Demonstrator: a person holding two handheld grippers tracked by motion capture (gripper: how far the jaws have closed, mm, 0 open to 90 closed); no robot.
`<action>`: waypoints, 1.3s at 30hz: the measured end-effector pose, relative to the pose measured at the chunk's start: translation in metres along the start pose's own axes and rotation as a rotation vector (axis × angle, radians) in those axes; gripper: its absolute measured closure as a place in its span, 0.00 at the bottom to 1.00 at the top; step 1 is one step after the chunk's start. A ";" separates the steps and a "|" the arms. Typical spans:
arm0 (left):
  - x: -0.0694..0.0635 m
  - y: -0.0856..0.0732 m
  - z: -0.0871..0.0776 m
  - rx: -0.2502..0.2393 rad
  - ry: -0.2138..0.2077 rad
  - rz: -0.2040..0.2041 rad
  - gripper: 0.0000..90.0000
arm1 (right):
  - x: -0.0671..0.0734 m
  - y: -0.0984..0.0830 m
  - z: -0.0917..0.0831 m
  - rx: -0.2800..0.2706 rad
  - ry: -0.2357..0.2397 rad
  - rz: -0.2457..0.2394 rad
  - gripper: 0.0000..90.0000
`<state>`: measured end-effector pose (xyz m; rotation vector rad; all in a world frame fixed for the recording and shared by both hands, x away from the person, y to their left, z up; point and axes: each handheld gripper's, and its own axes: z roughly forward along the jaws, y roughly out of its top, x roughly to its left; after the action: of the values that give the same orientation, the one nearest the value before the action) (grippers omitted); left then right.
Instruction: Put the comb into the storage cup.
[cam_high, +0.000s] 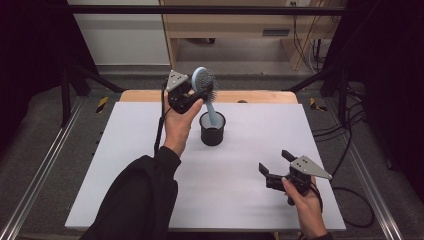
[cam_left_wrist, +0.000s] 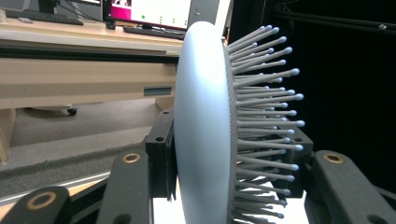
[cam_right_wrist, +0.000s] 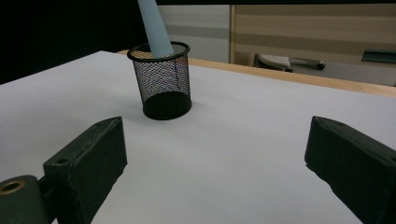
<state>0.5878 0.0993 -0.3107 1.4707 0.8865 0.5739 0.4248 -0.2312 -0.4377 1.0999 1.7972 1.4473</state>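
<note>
The pale blue hairbrush (cam_high: 205, 86) stands with its handle down inside the black mesh cup (cam_high: 212, 129), near the middle of the white table (cam_high: 125, 150). Your left claw (cam_high: 200, 95) is clamped on the brush head, one jaw against its smooth back, the other among the bristles (cam_left_wrist: 266, 116). Your right claw (cam_high: 274, 161) rests low over the table's near right part, well apart from the cup, jaws spread wide with nothing between them.

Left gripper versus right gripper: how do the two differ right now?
The left gripper is shut on the pale blue bristled hairbrush, raised over the black mesh cup. The right gripper is open, empty, low over the white table. Both are hand-held, with black jaws.
</note>
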 end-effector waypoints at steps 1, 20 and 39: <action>0.000 -0.001 0.000 0.001 0.002 0.000 0.57 | 0.000 0.000 0.000 0.001 0.000 -0.001 0.06; 0.003 -0.022 0.007 0.037 0.010 0.009 0.56 | 0.001 0.000 0.001 0.005 0.002 -0.002 0.06; 0.005 -0.036 0.012 0.065 0.020 0.018 0.56 | 0.001 -0.001 0.001 0.009 0.010 0.000 0.06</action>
<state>0.5937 0.0939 -0.3479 1.5353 0.9154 0.5791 0.4248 -0.2295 -0.4386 1.0996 1.8124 1.4480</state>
